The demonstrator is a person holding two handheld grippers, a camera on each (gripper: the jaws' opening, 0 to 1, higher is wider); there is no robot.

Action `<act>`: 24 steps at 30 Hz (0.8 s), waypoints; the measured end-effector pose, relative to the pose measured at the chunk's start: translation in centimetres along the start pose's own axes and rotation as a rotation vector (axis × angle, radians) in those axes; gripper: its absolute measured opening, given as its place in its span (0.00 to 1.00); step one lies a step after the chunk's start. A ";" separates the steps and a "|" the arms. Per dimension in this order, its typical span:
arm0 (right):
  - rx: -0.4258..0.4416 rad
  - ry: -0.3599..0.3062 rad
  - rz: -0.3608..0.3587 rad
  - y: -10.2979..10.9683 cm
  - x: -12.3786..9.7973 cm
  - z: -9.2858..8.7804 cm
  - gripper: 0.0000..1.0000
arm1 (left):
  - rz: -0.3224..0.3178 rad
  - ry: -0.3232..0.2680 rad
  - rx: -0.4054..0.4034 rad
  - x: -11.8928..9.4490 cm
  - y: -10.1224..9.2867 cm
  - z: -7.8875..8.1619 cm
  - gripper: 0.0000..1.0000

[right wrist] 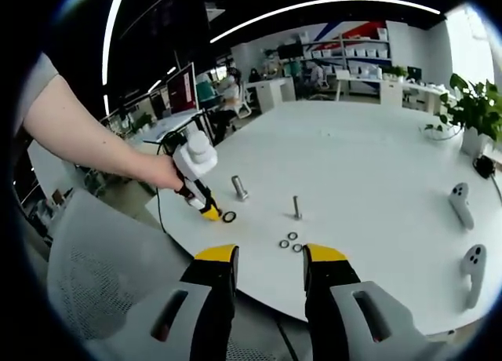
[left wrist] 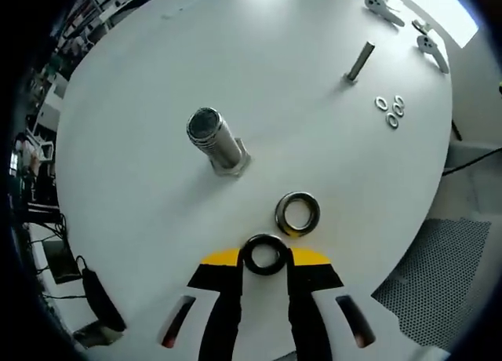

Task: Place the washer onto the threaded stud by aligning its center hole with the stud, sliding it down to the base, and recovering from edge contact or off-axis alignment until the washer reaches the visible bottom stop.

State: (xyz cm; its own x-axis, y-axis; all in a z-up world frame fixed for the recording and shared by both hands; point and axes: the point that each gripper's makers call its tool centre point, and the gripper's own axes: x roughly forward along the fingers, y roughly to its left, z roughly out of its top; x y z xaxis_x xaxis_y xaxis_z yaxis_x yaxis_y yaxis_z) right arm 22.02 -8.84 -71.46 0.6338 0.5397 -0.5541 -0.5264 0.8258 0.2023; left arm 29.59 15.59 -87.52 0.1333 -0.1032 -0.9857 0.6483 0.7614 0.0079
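A thick threaded stud (left wrist: 216,139) stands upright on its hex base on the white table (left wrist: 141,86); in the right gripper view the stud (right wrist: 239,187) is left of centre. My left gripper (left wrist: 264,259) is shut on a dark washer (left wrist: 264,253), held at its yellow tips just above the table, short of the stud. A second, metallic washer (left wrist: 297,213) lies flat right beside them. In the right gripper view a person's hand holds the left gripper (right wrist: 200,195) with the washer (right wrist: 229,216) at its tip. My right gripper (right wrist: 269,259) is open and holds nothing, near the table's front edge.
A thinner stud (left wrist: 359,61) (right wrist: 296,207) stands further off, with three small washers (left wrist: 390,110) (right wrist: 290,241) lying next to it. Two white handheld controllers (right wrist: 461,204) lie at the table's right side. A mesh chair (left wrist: 439,275) stands by the table's edge.
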 end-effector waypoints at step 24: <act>0.002 0.002 0.006 0.1 0.0 0.0 0.35 | 0.031 -0.069 0.117 -2.8 0.4 2.7 0.19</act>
State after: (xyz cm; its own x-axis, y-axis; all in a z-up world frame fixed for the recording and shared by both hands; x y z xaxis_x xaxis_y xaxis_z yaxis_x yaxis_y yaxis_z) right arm 21.93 -8.73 -71.42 0.6295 0.5442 -0.5546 -0.5289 0.8230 0.2073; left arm 31.52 14.48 -84.30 0.2033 -0.1271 -0.9708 0.7252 0.6857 0.0621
